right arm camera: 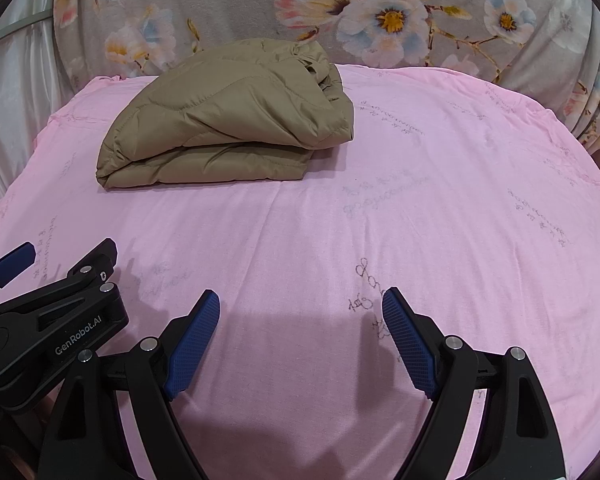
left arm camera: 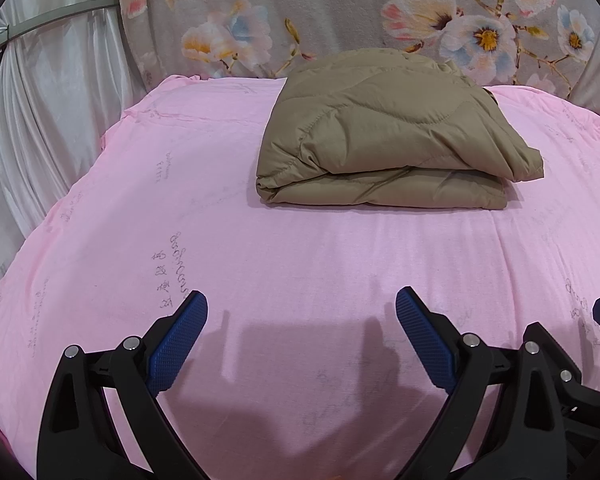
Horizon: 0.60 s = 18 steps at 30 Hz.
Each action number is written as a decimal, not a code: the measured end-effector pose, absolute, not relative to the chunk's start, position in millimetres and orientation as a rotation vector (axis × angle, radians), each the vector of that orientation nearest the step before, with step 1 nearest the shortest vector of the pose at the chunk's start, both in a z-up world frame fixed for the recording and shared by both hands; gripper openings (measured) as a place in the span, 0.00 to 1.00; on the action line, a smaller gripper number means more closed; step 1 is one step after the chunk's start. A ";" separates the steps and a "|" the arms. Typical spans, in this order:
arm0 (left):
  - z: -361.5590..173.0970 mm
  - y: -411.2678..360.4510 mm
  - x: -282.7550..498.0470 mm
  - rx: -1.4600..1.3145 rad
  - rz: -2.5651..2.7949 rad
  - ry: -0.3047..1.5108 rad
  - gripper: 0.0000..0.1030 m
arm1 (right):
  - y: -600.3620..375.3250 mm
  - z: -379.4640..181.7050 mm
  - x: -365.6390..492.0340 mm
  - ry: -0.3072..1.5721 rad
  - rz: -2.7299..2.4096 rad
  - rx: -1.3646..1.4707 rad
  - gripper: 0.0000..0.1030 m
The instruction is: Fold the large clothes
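A tan quilted jacket [left arm camera: 384,132] lies folded into a thick bundle on the far half of the pink sheet [left arm camera: 300,248]; in the right wrist view the jacket [right arm camera: 228,120] sits at the upper left. My left gripper [left arm camera: 302,304] hovers over the near part of the sheet, jaws wide open, nothing between its blue pads [left arm camera: 176,344]. My right gripper [right arm camera: 300,304] hangs beside it, also open and empty. The left gripper's body [right arm camera: 52,320] shows at the lower left of the right wrist view. Both grippers are well short of the jacket.
A grey floral cloth [left arm camera: 340,12] hangs behind the bed. White curtain folds [left arm camera: 48,120] drop along the left edge. The pink sheet [right arm camera: 420,200] falls away at its right side, where the floral fabric [right arm camera: 592,92] continues.
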<state>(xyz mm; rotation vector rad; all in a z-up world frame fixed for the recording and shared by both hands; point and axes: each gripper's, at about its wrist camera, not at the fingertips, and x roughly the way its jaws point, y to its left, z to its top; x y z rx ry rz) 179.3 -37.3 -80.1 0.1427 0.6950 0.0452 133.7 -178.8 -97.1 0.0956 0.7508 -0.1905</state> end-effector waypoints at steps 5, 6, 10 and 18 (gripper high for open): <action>-80.6 -37.6 178.9 0.143 0.046 0.695 0.90 | -178.3 -97.6 133.5 0.750 -0.191 0.095 0.79; -80.7 -37.7 178.8 0.143 0.046 0.695 0.90 | -178.7 -97.3 133.6 0.750 -0.191 0.095 0.79; -81.0 -37.7 178.6 0.145 0.046 0.695 0.90 | -178.9 -96.4 133.5 0.749 -0.193 0.094 0.79; -79.0 -36.9 179.3 0.146 0.051 0.692 0.90 | -180.2 -93.9 133.0 0.743 -0.200 0.089 0.79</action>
